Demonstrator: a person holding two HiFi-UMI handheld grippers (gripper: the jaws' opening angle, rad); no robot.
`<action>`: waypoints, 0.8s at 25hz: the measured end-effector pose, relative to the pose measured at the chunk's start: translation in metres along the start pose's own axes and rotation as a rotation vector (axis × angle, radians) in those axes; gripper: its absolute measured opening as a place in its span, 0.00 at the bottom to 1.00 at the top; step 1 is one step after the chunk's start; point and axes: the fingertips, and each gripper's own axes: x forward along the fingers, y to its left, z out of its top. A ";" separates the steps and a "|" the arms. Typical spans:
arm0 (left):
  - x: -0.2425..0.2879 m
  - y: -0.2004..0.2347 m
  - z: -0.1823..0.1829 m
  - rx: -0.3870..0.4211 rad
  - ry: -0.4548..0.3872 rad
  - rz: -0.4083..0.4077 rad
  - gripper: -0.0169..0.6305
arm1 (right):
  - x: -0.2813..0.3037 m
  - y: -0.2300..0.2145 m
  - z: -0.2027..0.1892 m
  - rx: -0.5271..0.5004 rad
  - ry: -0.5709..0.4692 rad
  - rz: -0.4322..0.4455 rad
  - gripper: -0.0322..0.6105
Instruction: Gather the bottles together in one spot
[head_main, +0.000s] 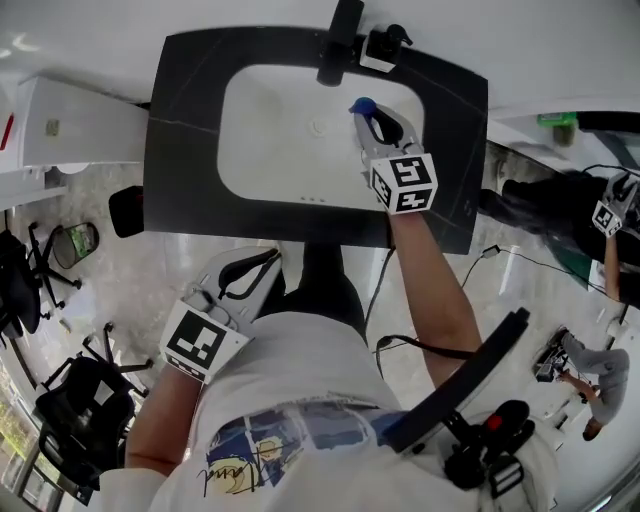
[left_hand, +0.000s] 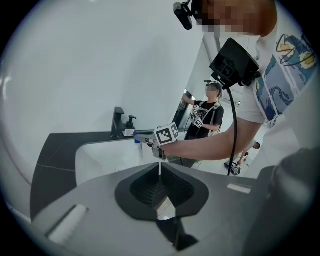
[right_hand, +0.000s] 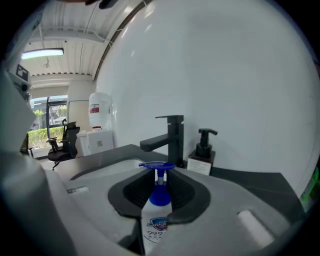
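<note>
Head view: right gripper (head_main: 372, 125) out over the white basin (head_main: 260, 150) of the dark counter (head_main: 185, 120), clamped on a bottle (head_main: 362, 105). Only the blue top of it visible, just past the jaw tips. Black faucet (head_main: 338, 45) and soap dispenser (head_main: 385, 45) further ahead of these jaws, at the back edge of the counter. Left gripper (head_main: 255, 270) low and close to the body, well apart from the basin, nothing at its tips.

Left gripper view: jaws pressed nearly together, only a thin slit between the pads, nothing inside. Far ahead of them, the right gripper with the blue top, over the basin.

Right gripper view: jaws clenched on the bottle, pads against its shoulder and thin neck, just under the wide blue pump head. White body with a printed label hanging back between the jaws, toward the camera. Faucet straight ahead of the tips, soap dispenser ahead and a little to the right, both well apart from the bottle.

Handling, as a judgement: seems a small plastic pump bottle, stiff, probably light. Smooth round body, perhaps slippery if wet. Thin neck likely to let it swing or turn; better to grasp lower, on the body under the shoulder. Probably best gathered beside the soap dispenser.
</note>
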 end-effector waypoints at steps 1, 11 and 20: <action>0.004 -0.002 0.004 0.012 0.002 -0.013 0.05 | -0.006 -0.008 0.004 0.006 -0.012 -0.017 0.16; 0.036 -0.013 0.031 0.072 0.004 -0.074 0.05 | -0.045 -0.096 0.045 0.064 -0.109 -0.175 0.16; 0.057 0.001 0.055 0.070 0.001 -0.047 0.05 | -0.021 -0.147 0.081 0.079 -0.193 -0.215 0.16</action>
